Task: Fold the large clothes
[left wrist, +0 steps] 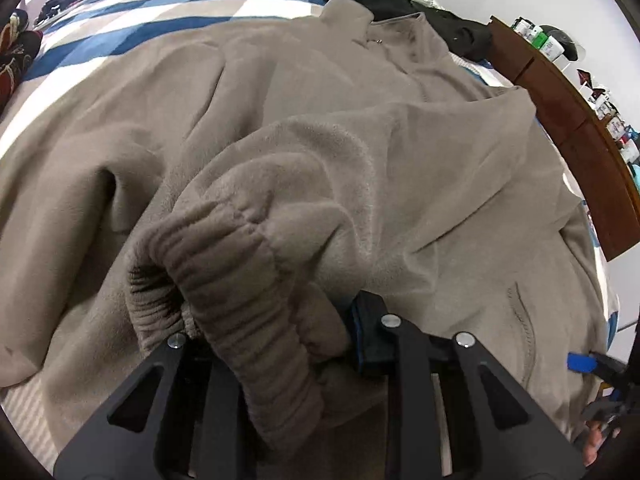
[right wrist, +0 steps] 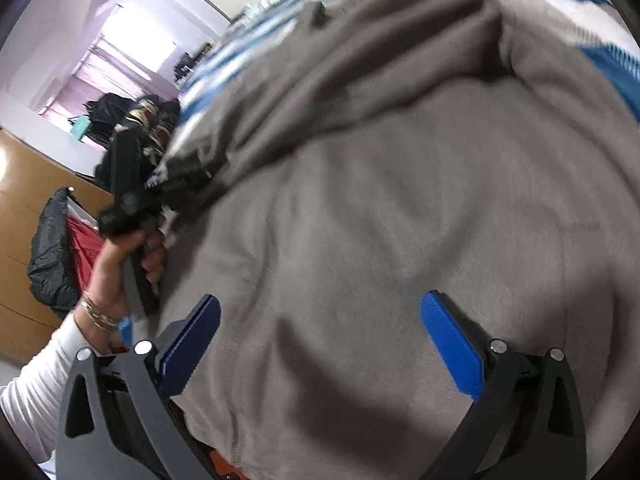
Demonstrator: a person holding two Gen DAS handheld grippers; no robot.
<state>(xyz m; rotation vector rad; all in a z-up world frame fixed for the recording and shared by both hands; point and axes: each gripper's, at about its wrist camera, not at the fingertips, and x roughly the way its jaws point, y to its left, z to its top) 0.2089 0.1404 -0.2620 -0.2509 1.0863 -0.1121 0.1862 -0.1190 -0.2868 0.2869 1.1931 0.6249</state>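
A large taupe fleece jacket lies spread on a bed, collar toward the far end. My left gripper is shut on the jacket's ribbed sleeve cuff, which bunches over the fingers and hides the left one. A blue pad shows on the right finger. In the right wrist view the jacket fills the frame. My right gripper is open just above its flat body, blue pads wide apart. The left gripper shows there at the left, held by a hand, with fabric in it.
The bed has a blue, white and beige striped cover. A black garment lies by the collar. A wooden headboard or shelf with small items runs along the right. Wooden drawers and piled clothes stand at the left.
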